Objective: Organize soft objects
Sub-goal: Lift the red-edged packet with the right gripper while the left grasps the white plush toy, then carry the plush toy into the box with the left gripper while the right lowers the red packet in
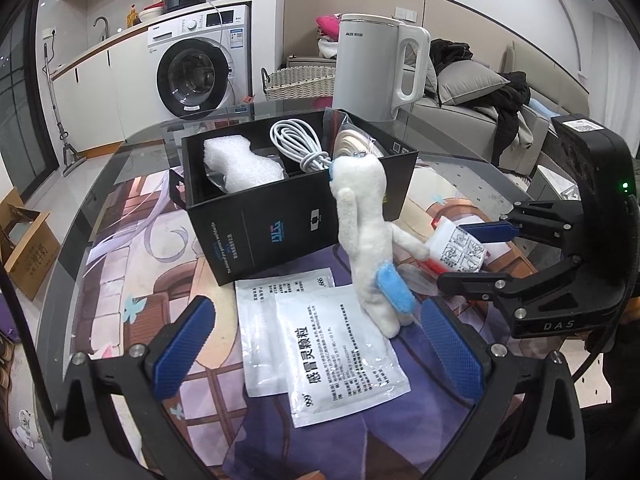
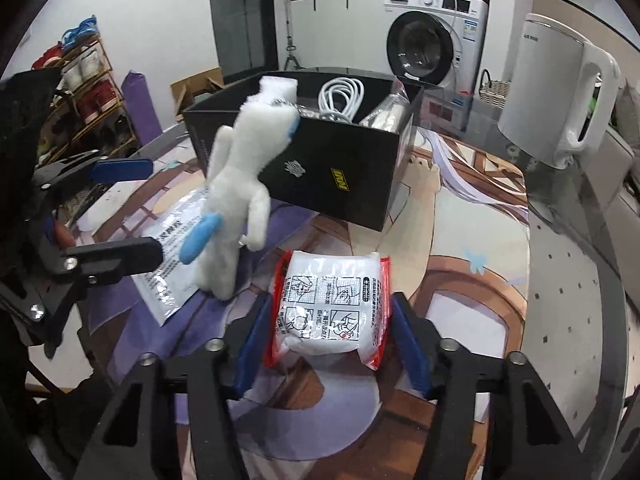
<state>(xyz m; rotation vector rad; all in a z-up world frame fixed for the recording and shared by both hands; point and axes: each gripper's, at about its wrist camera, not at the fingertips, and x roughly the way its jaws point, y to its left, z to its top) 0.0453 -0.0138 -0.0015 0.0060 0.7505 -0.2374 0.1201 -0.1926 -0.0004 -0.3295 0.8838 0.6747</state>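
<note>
A white plush toy with blue patches [image 1: 368,240] leans upright against the open black box [image 1: 280,220], which holds white foam [image 1: 240,164], a coiled white cable [image 1: 296,140] and a bagged item. My left gripper [image 1: 316,348] is open, just short of the plush, above two white sachets [image 1: 344,356]. My right gripper [image 2: 330,340] has its blue pads on both sides of a white soft pack with red edges [image 2: 332,304] lying on the mat. The plush [image 2: 236,200] and box [image 2: 340,168] show to the left and ahead in the right wrist view.
A white kettle [image 1: 372,68] stands behind the box on the glass table [image 2: 568,280]. A printed mat [image 1: 160,264] covers the table. A sofa with clothes is at the right, a washing machine behind.
</note>
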